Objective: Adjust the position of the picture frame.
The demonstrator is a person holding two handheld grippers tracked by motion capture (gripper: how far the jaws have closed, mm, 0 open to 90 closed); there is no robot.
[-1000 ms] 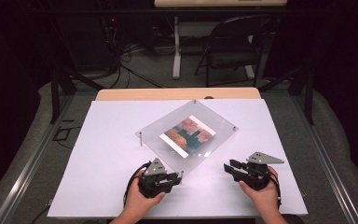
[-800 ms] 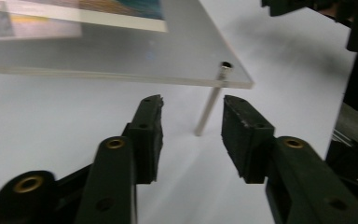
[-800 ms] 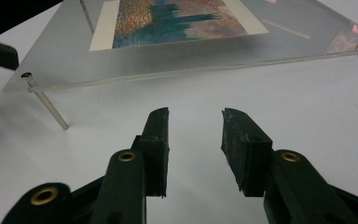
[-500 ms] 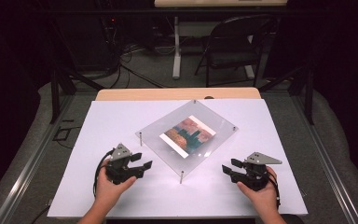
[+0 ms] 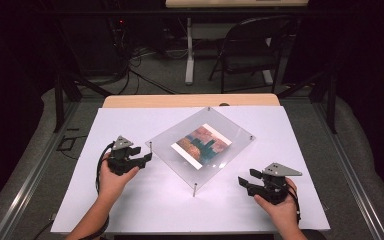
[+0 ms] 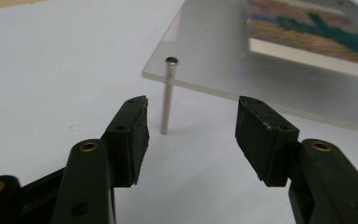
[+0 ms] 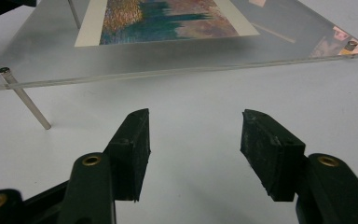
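While my left gripper [image 6: 191, 121] gapes wide and empty, its jaws just short of a metal standoff leg [image 6: 167, 95], my right gripper [image 7: 193, 133] equally spread on nothing, clear acrylic photo frame [image 5: 200, 145] between them, standing on the white table [image 5: 130, 205].

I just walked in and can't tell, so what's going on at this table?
A person holds a gripper in each hand over a white table. Between them a clear acrylic frame with a colourful picture stands on thin metal legs. The left gripper is open, jaws either side of one corner leg without touching it. The right gripper is open too, near the frame's edge, holding nothing.
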